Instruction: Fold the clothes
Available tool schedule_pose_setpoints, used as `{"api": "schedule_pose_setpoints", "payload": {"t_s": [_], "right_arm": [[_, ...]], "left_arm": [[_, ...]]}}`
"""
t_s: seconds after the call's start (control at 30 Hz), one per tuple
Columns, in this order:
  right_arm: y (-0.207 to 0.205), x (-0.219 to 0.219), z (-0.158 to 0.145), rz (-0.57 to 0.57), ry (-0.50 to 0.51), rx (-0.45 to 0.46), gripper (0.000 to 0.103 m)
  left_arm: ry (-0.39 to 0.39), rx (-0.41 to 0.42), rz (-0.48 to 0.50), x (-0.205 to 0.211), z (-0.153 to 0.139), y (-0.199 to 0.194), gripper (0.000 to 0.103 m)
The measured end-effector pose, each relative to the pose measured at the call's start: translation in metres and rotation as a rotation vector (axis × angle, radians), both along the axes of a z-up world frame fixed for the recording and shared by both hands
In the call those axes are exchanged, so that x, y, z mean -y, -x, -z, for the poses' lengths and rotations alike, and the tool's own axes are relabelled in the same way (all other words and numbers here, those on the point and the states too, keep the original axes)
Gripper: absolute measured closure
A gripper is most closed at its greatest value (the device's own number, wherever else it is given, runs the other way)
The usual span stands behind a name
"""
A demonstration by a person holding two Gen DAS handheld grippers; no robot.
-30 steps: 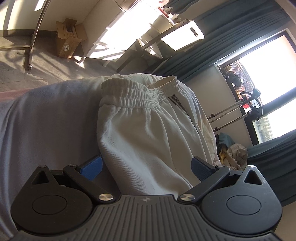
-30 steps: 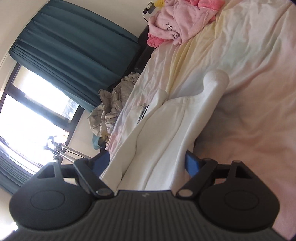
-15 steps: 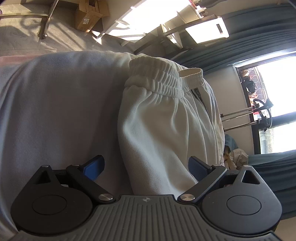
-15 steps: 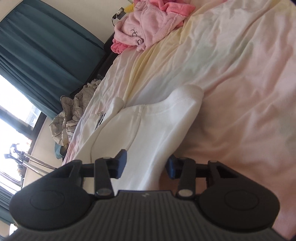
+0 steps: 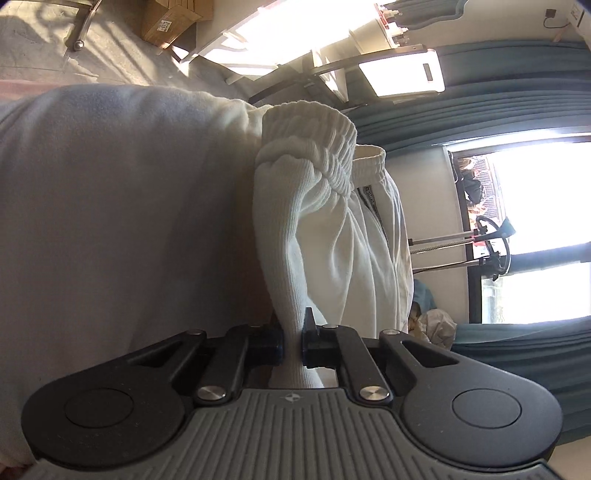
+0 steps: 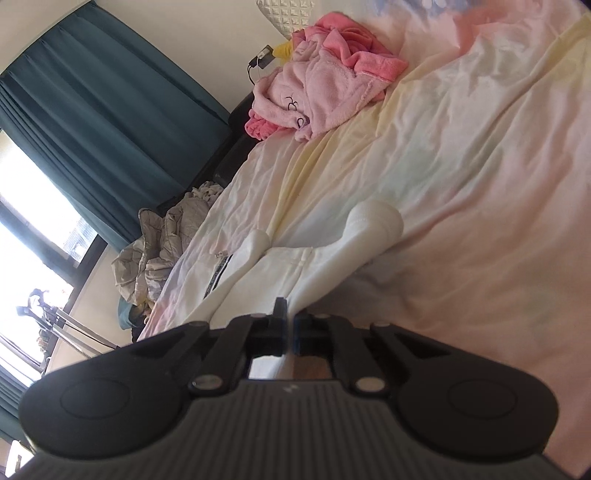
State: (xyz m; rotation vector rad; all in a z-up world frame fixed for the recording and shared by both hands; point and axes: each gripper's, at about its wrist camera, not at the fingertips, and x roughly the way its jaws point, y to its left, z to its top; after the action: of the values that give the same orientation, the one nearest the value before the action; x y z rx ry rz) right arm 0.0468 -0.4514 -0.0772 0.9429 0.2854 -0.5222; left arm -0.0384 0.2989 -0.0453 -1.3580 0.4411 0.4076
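White sweatpants [image 5: 332, 240] lie on a pale bed sheet [image 5: 110, 203], with their elastic waistband [image 5: 314, 125] at the far end. My left gripper [image 5: 293, 332] is closing its jaws, and its pads pinch a raised ridge of the pants' fabric. In the right wrist view the same pants [image 6: 280, 269] stretch away from me, one leg cuff [image 6: 376, 221] pointing right. My right gripper [image 6: 289, 319] is closing too. Its jaws stand nearly together on the pants' near edge, and the pinched cloth itself is mostly hidden.
A pink robe [image 6: 325, 85] is heaped at the bed's far end. Crumpled grey bedding [image 6: 162, 240] lies off the left side by teal curtains [image 6: 110, 110] and a bright window. A cardboard box [image 5: 173, 18] sits on the floor, and a metal stand [image 5: 461, 247] is by the window.
Both grippers went from wide open around the pants to closed on the fabric. The left one dropped closer, and the cloth now bunches up between its pads.
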Motion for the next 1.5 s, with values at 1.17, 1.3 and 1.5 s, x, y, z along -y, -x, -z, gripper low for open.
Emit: {"api": "schedule_pose_setpoints", "payload": {"t_s": [1.17, 1.3, 1.5], "right_arm": [[-0.235, 0.020, -0.098, -0.036, 0.180, 0.036, 0.100], [-0.304, 0.016, -0.066, -0.058, 0.201, 0.002, 0.100], [-0.391, 0.001, -0.014, -0.131, 0.304, -0.083, 0.100]], "left_arm": [[-0.363, 0.252, -0.007, 0.042, -0.095, -0.199, 0.094], [-0.409, 0.195, 0.018, 0.039, -0.076, -0.257, 0.094], [-0.463, 0.069, 0.007, 0.043, -0.045, -0.328, 0.094]]}}
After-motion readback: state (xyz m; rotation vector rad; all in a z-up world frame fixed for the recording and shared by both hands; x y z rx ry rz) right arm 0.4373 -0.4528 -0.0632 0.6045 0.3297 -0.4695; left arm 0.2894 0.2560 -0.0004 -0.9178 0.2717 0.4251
